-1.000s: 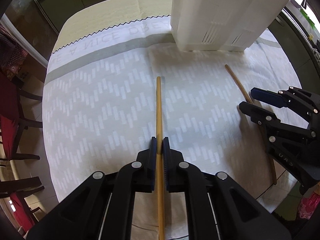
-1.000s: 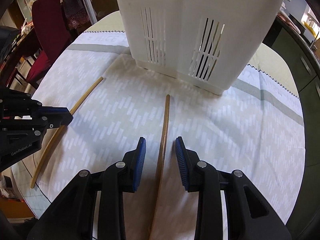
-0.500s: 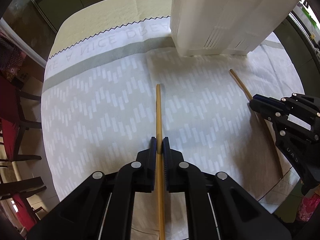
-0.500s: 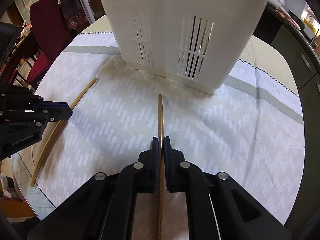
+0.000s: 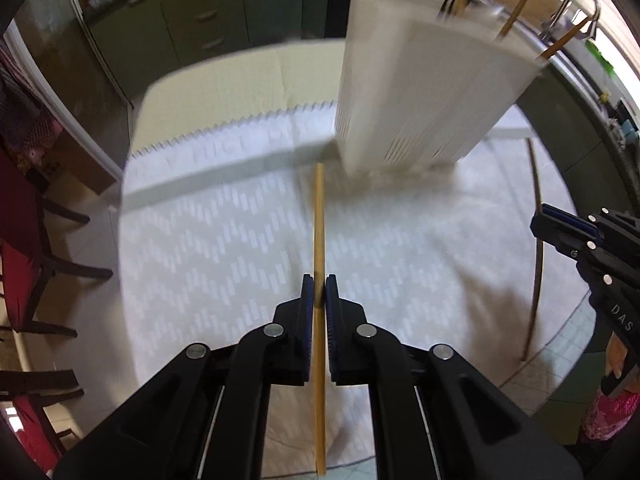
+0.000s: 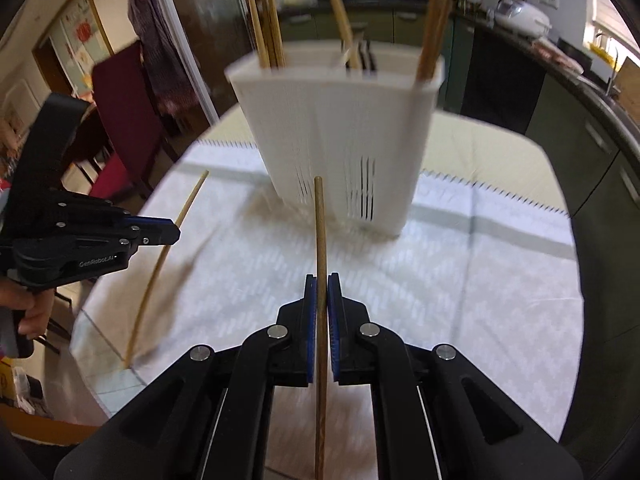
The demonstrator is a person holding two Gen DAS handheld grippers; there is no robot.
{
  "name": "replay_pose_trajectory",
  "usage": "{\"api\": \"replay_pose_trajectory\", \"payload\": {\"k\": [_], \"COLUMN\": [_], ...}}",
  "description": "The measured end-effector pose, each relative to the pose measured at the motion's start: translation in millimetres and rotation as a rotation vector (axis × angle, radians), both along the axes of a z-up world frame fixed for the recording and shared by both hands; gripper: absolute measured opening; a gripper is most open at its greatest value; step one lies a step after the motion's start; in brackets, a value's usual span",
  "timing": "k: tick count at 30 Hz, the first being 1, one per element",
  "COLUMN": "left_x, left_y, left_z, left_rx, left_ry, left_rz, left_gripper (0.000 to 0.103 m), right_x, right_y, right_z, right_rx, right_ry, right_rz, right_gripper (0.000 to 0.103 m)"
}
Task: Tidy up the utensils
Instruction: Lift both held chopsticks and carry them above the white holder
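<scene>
My left gripper point(image 5: 319, 292) is shut on a light wooden chopstick point(image 5: 319, 220) and holds it above the table. My right gripper point(image 6: 322, 292) is shut on a darker wooden chopstick point(image 6: 319, 232), also lifted. A white slotted utensil holder point(image 6: 340, 140) stands ahead with several chopsticks upright in it; it also shows in the left wrist view point(image 5: 424, 92). In the left wrist view the right gripper point(image 5: 560, 228) shows at the right with its chopstick point(image 5: 536, 208). In the right wrist view the left gripper point(image 6: 160, 232) shows at the left with its chopstick point(image 6: 176, 224).
The round table carries a white patterned cloth point(image 5: 224, 248). Red chairs point(image 6: 124, 92) stand beside the table on the left. Green kitchen cabinets point(image 5: 208, 28) line the back wall.
The right gripper closed on the darker chopstick. Both grippers have lifted and tilted their chopsticks up off the cloth, so the holder's top now shows.
</scene>
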State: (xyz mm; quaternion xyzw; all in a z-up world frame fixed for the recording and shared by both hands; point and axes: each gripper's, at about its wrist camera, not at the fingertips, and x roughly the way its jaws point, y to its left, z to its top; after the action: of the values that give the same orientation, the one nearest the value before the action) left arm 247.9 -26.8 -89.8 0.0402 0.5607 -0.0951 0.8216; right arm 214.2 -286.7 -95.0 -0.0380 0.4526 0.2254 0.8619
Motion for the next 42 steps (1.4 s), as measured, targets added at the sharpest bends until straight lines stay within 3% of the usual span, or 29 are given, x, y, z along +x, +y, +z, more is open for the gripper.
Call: {"api": "replay_pose_trajectory", "payload": {"k": [4, 16, 32, 42], "left_x": [-16.8, -66.4, -72.5, -69.3], "left_y": [0.0, -7.6, -9.0, -17.8], "left_z": [26.1, 81.2, 101.2, 138.8], "left_rx": [-0.015, -0.02, -0.042, -0.067], "left_ry": [-0.054, -0.191, -0.245, -0.312], "left_rz": [-0.017, -0.061, -0.075, -0.105], "left_gripper": [0.006, 0.006, 0.006, 0.006], "right_x": [-14.7, -43.5, -46.3, -48.6], "right_y": [-12.7, -31.0, -32.0, -26.7], "right_z": [24.1, 45.5, 74.7, 105.2], "right_rx": [0.032, 0.077, 0.1, 0.111], "right_ry": [-0.049, -0.093, -0.151, -0.192], "right_rz": [0.001, -0.011, -0.001, 0.022], "right_gripper": [0.006, 0.006, 0.006, 0.006]}}
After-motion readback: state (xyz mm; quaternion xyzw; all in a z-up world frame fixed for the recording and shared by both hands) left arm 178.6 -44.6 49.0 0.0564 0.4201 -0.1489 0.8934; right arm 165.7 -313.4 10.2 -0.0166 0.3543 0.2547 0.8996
